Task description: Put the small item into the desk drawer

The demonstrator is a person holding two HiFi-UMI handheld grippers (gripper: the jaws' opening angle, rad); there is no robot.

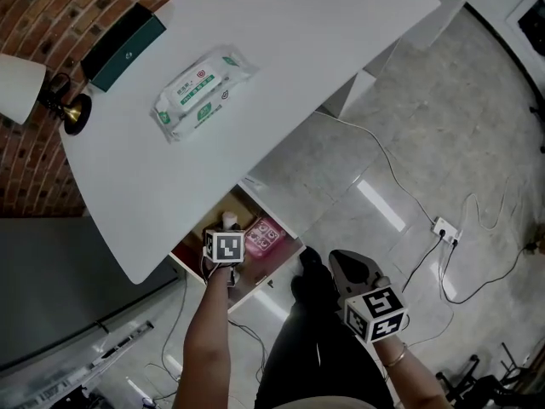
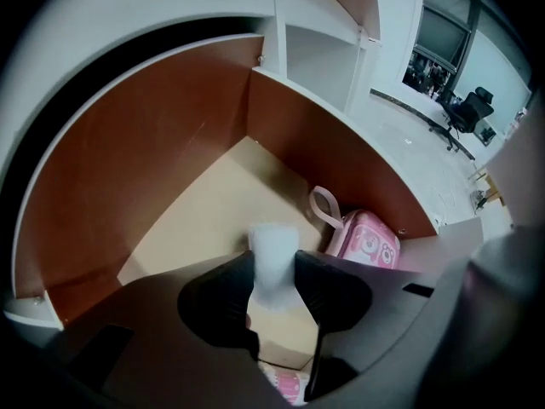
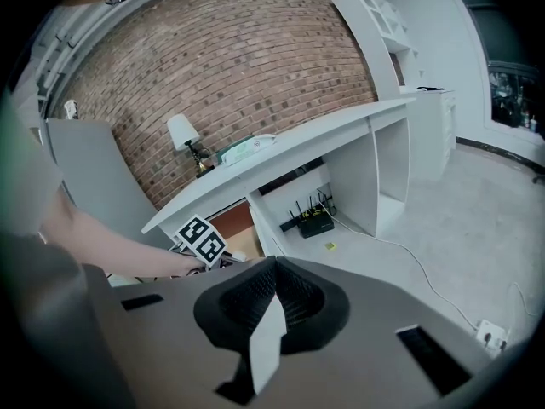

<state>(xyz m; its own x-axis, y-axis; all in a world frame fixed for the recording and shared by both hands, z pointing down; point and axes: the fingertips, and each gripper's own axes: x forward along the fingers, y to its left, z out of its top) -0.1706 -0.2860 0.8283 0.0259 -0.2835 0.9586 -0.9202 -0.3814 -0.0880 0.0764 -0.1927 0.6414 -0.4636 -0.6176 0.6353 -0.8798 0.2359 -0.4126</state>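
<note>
jaws of left gripper (image 2: 272, 267) on white item (image 2: 274, 241) in drawer (image 2: 200, 216)

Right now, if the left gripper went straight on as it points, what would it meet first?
Probably the open drawer's pale beige floor: the left gripper, shut on the small white item, aims into it. The pink case sits off to the right. Depth is unclear.

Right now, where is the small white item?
In the left gripper view, the white item sits in the jaws of the left gripper, over the open drawer, just left of the pink case.
</note>
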